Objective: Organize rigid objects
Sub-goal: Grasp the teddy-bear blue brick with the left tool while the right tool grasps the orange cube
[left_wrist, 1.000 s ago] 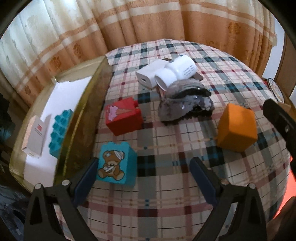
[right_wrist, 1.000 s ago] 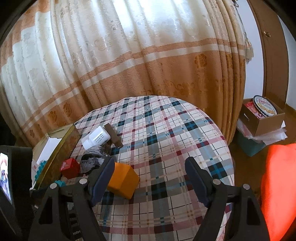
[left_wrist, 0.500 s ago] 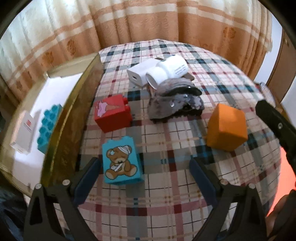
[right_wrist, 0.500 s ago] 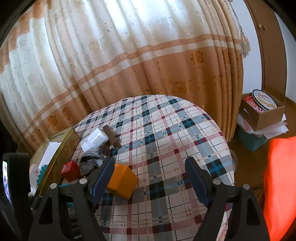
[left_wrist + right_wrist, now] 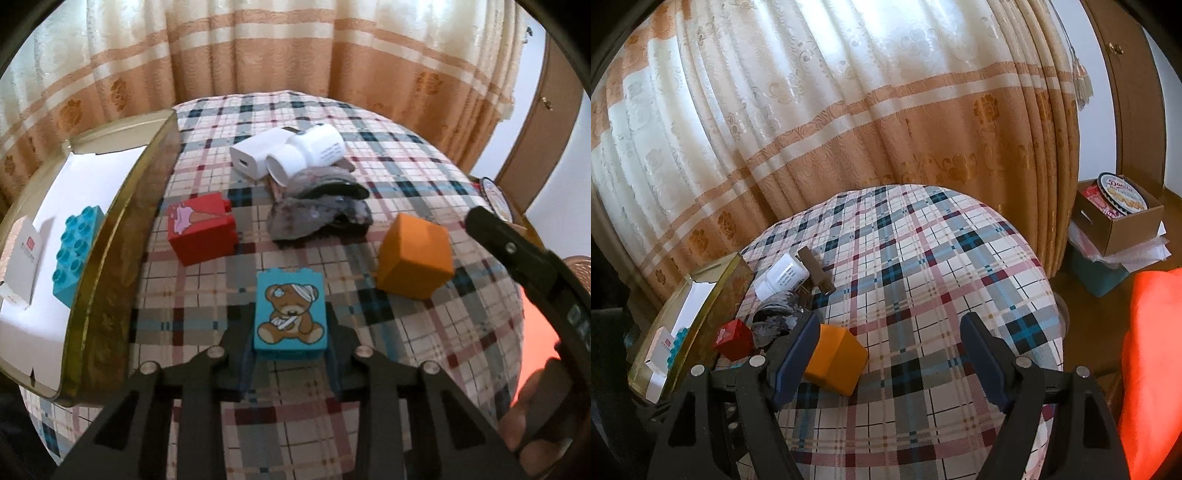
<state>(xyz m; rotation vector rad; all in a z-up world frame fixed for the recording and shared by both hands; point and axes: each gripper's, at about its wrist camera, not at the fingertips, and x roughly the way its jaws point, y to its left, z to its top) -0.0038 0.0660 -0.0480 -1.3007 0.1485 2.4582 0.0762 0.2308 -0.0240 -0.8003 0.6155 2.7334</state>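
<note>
A blue block with a bear picture sits on the plaid table between the fingers of my left gripper, whose jaws are closing with both pads against the block's sides. Behind it lie a red ice-cream block and an orange cube. A gold-rimmed box on the left holds a blue studded brick and a small white carton. My right gripper hangs open over the table with nothing between its fingers, and the orange cube lies just beside its left finger.
Two white chargers and a grey fuzzy bundle lie at the table's middle. Curtains close off the far side. On the floor at right stand a cardboard box with a cookie tin and a red-orange cushion.
My left gripper shifted so the bear block came between its fingers, then the jaws closed onto the block. The right gripper stayed still and open.
</note>
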